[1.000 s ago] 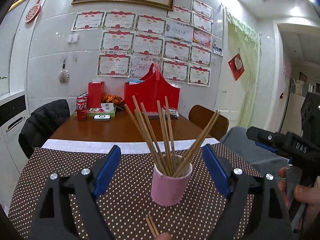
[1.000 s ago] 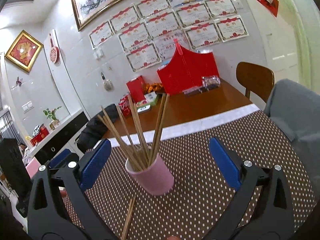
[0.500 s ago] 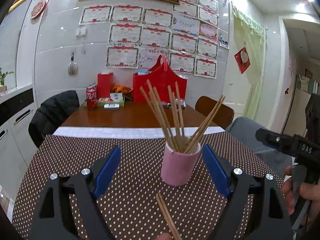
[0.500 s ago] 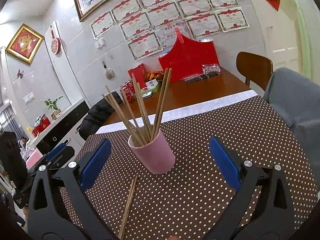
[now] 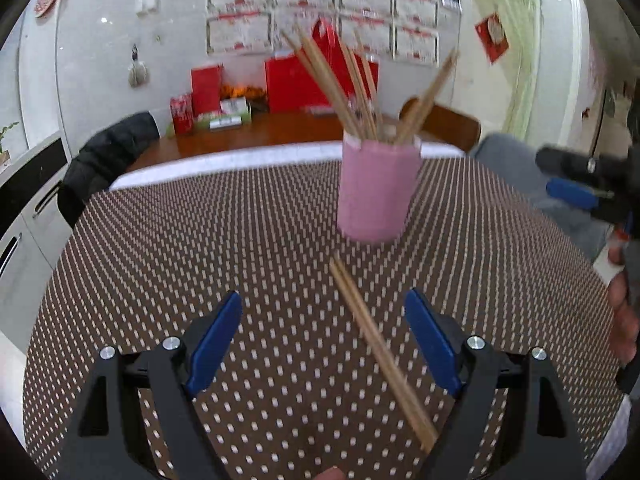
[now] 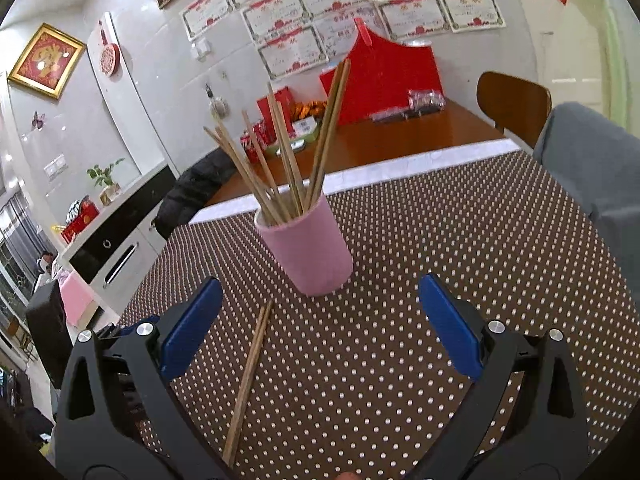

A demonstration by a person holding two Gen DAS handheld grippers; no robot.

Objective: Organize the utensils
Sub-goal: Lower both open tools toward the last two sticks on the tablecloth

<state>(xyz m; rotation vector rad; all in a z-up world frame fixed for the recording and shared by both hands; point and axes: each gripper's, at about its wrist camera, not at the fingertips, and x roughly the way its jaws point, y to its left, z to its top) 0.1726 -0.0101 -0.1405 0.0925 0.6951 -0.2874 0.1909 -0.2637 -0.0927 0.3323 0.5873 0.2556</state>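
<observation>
A pink cup (image 5: pixel 378 190) (image 6: pixel 306 254) stands on the brown dotted tablecloth (image 5: pixel 200 248) and holds several wooden chopsticks (image 5: pixel 344 92) (image 6: pixel 276 168) that lean outward. A loose pair of chopsticks (image 5: pixel 378 350) (image 6: pixel 248 376) lies flat on the cloth in front of the cup. My left gripper (image 5: pixel 324 334) is open above the cloth, and the loose pair runs between its blue pads without touching them. My right gripper (image 6: pixel 320 316) is open too, with the loose pair near its left finger. The right gripper (image 5: pixel 580 184) also shows at the right edge of the left wrist view.
Beyond the cloth the wooden table (image 6: pixel 400 136) carries a red bag (image 6: pixel 384 76), red cans and boxes. A brown chair (image 6: pixel 514 106) and a grey garment (image 6: pixel 596 168) stand at the right. A dark jacket (image 5: pixel 108 156) hangs over a chair at the left.
Both grippers have sunk and tilted down toward the cloth. The loose chopsticks have come further into view between the fingers. Both grippers stayed open.
</observation>
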